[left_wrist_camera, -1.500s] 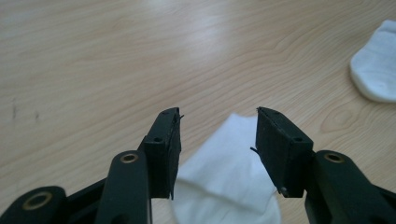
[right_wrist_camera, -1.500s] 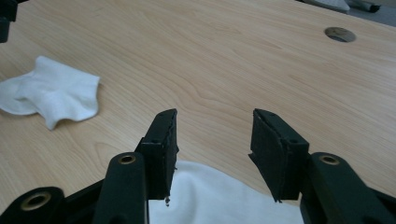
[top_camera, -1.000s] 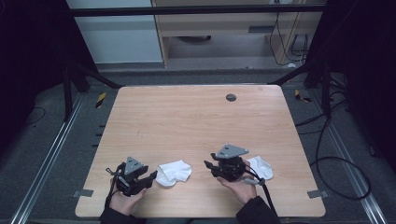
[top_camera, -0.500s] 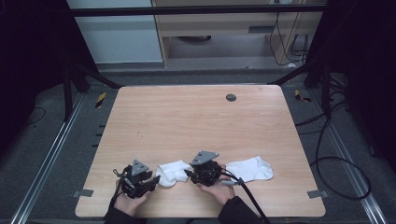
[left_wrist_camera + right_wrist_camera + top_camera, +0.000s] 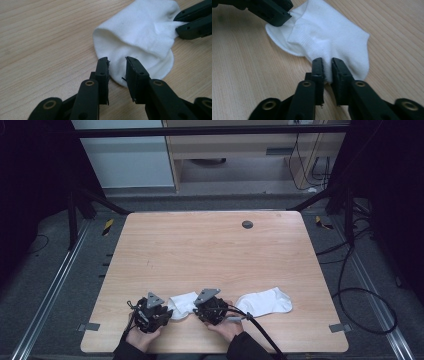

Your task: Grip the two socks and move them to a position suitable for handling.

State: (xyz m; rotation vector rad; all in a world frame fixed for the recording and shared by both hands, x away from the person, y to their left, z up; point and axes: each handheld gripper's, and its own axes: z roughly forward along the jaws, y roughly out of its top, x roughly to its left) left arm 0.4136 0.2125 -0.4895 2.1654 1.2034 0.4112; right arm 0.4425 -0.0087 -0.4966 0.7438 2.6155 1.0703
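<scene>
A small white sock (image 5: pixel 182 304) lies crumpled near the front edge of the wooden table (image 5: pixel 210 255), between my two grippers. My left gripper (image 5: pixel 167 312) sits at its left end. In the left gripper view the jaws (image 5: pixel 117 66) have just been closing, and the sock's (image 5: pixel 140 32) rounded edge lies in the gap that is left between them. My right gripper (image 5: pixel 197 306) is at the sock's right end. Its jaws (image 5: pixel 327 65) have just closed on a raised fold of the sock (image 5: pixel 329 30).
A second white sock (image 5: pixel 265 301) lies flat to the right of the right gripper. A dark round grommet (image 5: pixel 247 224) sits near the table's far edge. Cables trail on the floor at the right.
The right gripper has moved left, away from the second sock and onto the right end of the first, and its jaws have narrowed. The left gripper has stayed put while its jaws narrowed.
</scene>
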